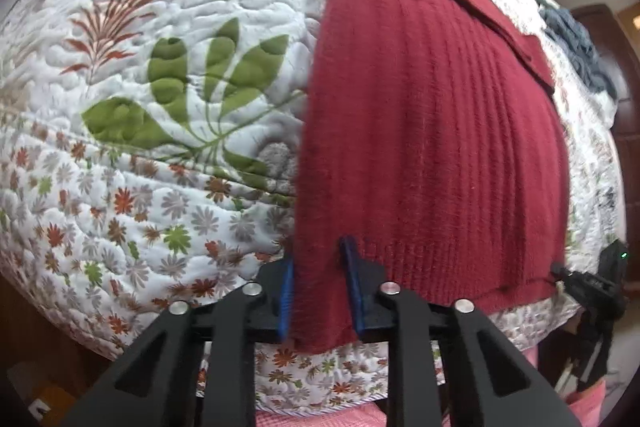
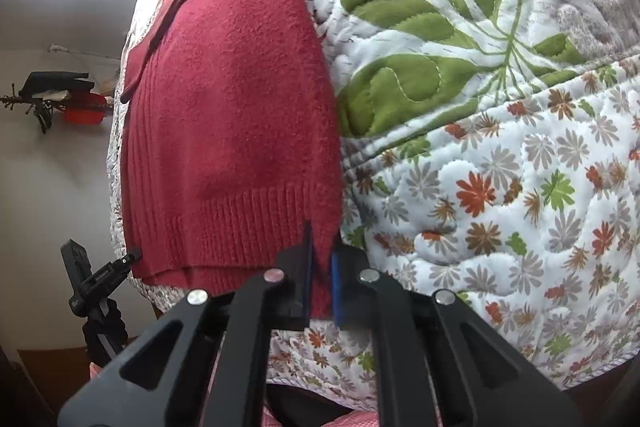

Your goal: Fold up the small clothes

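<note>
Between each gripper's closed fingers [image 1: 354, 291], the red sweater [image 1: 432, 131] hem corners, left [image 1: 320, 287] and right [image 2: 320, 275].

The left gripper [image 1: 320, 267] and right gripper [image 2: 320, 259] each pinch fabric between narrowly parted blue-padded jaws.

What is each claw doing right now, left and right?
Left claw: closed on the red sweater, at one hem corner.
Right claw: closed on the sweater's other hem corner.
</note>
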Demonstrator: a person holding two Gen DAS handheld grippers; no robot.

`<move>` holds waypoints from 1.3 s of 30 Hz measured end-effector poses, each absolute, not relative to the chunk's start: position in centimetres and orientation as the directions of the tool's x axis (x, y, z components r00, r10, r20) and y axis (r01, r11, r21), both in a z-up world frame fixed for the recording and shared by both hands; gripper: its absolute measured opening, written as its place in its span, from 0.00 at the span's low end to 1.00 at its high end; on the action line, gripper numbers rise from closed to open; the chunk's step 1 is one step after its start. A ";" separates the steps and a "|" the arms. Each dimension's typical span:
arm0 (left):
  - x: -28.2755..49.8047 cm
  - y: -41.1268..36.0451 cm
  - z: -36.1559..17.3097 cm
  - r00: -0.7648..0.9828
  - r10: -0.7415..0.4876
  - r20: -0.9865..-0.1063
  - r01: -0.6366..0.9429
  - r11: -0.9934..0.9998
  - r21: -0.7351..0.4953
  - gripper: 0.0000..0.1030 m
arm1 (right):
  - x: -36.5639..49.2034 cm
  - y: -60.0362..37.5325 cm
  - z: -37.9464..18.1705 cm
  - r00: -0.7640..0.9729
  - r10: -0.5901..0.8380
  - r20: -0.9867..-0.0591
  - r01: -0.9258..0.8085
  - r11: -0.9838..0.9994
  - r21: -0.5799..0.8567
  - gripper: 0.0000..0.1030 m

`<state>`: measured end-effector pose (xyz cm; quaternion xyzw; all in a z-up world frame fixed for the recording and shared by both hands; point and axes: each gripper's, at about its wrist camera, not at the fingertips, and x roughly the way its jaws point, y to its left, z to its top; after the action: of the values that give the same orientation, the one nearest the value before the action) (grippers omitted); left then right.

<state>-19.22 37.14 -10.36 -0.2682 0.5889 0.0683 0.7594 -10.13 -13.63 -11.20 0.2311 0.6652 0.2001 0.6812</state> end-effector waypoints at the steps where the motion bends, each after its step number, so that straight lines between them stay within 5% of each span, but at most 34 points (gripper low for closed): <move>1: -19.3 37.3 -10.2 0.307 -0.225 -0.925 -0.417 0.842 -0.343 0.07 | -10.2 -13.7 -11.0 0.038 0.586 -0.809 0.034 0.809 0.587 0.05; 14: -17.1 37.7 -5.4 0.470 -0.306 -0.828 -0.361 0.789 -0.497 0.06 | -7.7 -14.7 -5.4 0.126 0.714 -0.689 0.000 0.694 0.720 0.05; 23: -14.0 40.8 -4.4 0.515 -0.295 -0.805 -0.361 0.777 -0.516 0.06 | -2.6 -12.8 -2.6 0.154 0.706 -0.692 -0.043 0.704 0.709 0.05; 39: -5.9 45.0 -8.6 0.485 -0.312 -0.817 -0.438 0.722 -0.536 0.07 | 7.1 -11.3 -6.9 0.092 0.682 -0.726 0.073 0.722 0.688 0.05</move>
<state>-5.88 45.03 -8.60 -0.3707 0.5056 0.0406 0.7780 7.06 -11.30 -6.87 0.2972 0.6353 0.2249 0.6764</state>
